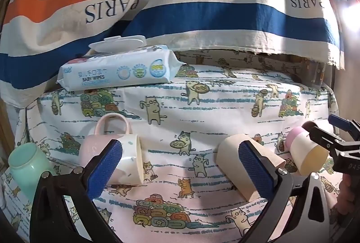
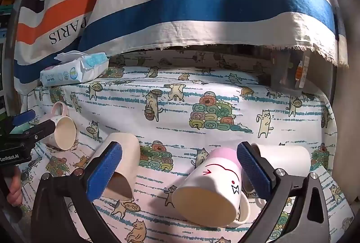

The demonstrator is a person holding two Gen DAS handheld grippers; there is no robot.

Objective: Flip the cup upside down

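Observation:
Several cups lie on their sides on a cat-print cloth. In the left wrist view a pink-handled mug [image 1: 126, 148] lies by my left finger, a beige paper cup [image 1: 229, 153] by the right finger, and a pink-and-white mug [image 1: 306, 153] at right. My left gripper [image 1: 180, 168] is open and empty above the cloth. In the right wrist view my right gripper [image 2: 180, 168] is open and empty, just above the pink-and-white mug [image 2: 211, 184], which lies mouth toward me. The beige cup [image 2: 126, 164] lies left, a white cup [image 2: 288, 159] right.
A mint green jar [image 1: 27, 166] stands at the left edge. A pack of baby wipes [image 1: 121, 71] lies at the back left. A striped "PARIS" cloth [image 1: 180, 6] hangs behind the table. The other gripper shows at each view's edge.

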